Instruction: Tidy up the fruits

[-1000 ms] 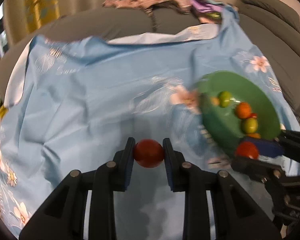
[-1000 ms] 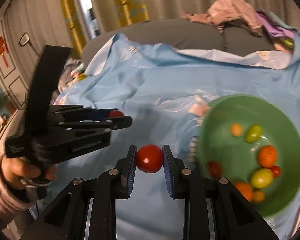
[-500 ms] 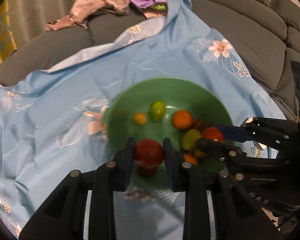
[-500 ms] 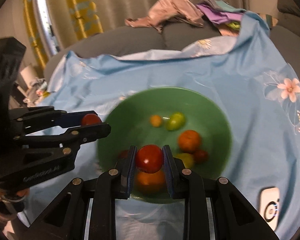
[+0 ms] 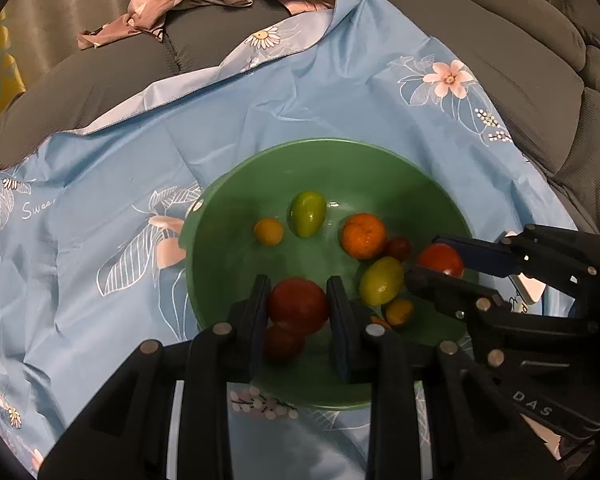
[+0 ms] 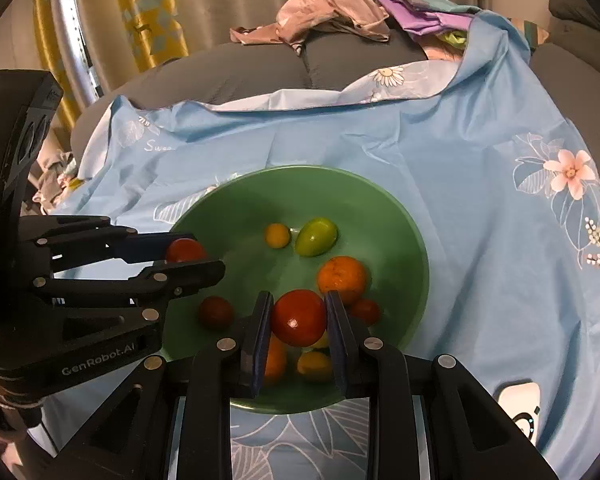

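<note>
green bowl [image 5: 228, 200]: mixed small fruits inside | left gripper [image 5: 299, 306]: tilted down above bowl, grasping dark red tomato [image 5: 299, 304] | right gripper [image 6: 299, 318]: likewise, grasping glossy red tomato [image 6: 299, 317]

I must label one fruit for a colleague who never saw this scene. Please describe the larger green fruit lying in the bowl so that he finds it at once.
Find the green bowl on the blue flowered cloth. Near its far side lies the green oval fruit, beside a small round yellow fruit. It is the greenest fruit there and lies free of both grippers.
</note>
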The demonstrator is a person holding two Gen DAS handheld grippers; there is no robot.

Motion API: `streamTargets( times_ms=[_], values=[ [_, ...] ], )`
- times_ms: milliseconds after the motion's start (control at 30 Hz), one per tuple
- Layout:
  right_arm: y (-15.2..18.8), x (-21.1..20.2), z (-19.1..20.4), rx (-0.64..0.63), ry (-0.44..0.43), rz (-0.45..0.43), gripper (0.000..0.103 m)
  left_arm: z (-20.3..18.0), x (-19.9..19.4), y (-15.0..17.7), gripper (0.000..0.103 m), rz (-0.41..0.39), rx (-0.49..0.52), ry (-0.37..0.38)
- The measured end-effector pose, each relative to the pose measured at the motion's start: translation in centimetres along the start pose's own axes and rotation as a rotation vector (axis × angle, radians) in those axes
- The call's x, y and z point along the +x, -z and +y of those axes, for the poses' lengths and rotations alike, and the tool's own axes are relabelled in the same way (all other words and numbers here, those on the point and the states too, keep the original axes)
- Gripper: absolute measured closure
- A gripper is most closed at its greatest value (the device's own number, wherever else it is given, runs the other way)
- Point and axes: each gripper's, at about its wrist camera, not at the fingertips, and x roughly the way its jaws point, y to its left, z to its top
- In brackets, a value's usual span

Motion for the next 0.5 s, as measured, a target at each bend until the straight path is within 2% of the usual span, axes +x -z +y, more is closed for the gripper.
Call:
streamTargets(
  times_ms=[33, 100, 133, 167, 300, 367, 433, 500],
  values=[
    [0.0, 0.0, 0.0, -0.002, 0.004, 0.006, 0.075, 0.1, 0.0, 0.0, 0.074, 0.001, -0.003, -0.001],
    [-0.1, 0.0, 0.1, -0.008, 0.018, 0.015, 0.072, 0.1, -0.2, -0.1, 0.065, -0.003, -0.004, -0.004],
    [-0.1, -0.1, 0.1, -0.01, 0.025, 0.016, 0.07, 0.0, -0.3, -0.1, 0.054, -0.004, -0.005, -0.004],
    [-0.1, -0.2, 0.0, -0.01, 0.03, 0.017, 0.067, 0.1, -0.6, -0.2, 0.047, -0.009, -0.008, -0.009],
    [-0.6, -1.1, -0.5, 0.008, 0.018, 0.002, 0.066, 0.7, -2.0, -0.5, 0.039, -0.032, -0.015, -0.005],
    [-0.8, -1.9, -0.6, 0.015, 0.01, -0.011, 0.066, 1.0, -3.1, -0.7, 0.024, -0.042, -0.02, -0.013],
    [-1.1, -2.6, -0.7, 0.02, -0.002, -0.023, 0.066, 1.2, -4.1, -0.8, 0.016, -0.05, -0.026, -0.029],
    [-1.5, -3.2, -0.7, 0.025, -0.003, -0.021, 0.066, 1.2, -4.8, -0.8, 0.013, -0.055, -0.026, -0.042]
  ],
)
